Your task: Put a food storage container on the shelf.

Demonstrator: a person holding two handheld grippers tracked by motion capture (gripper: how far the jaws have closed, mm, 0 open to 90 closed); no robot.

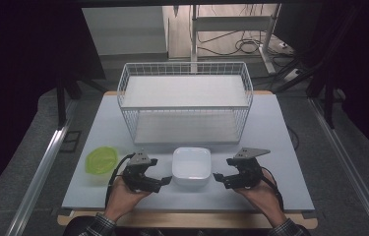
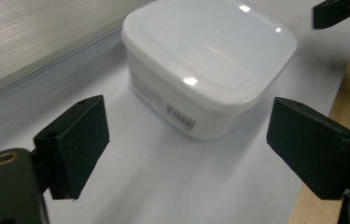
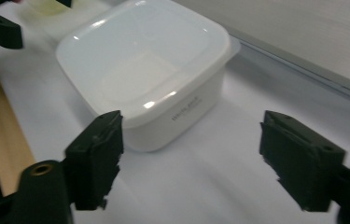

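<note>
Between both spread tongs, left (image 1: 166, 180), right (image 1: 217, 177), squarish lidded container (image 1: 191, 166), upright, untouched

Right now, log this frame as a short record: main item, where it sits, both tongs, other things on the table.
main item: white tub, lid on, upright
place: near edge of the table, in front of the wire basket
left tongs: open, beside the tub's left side, not touching
right tongs: open, beside the tub's right side, not touching
held: nothing
other: green lid at the table's left; basket looks empty
</note>
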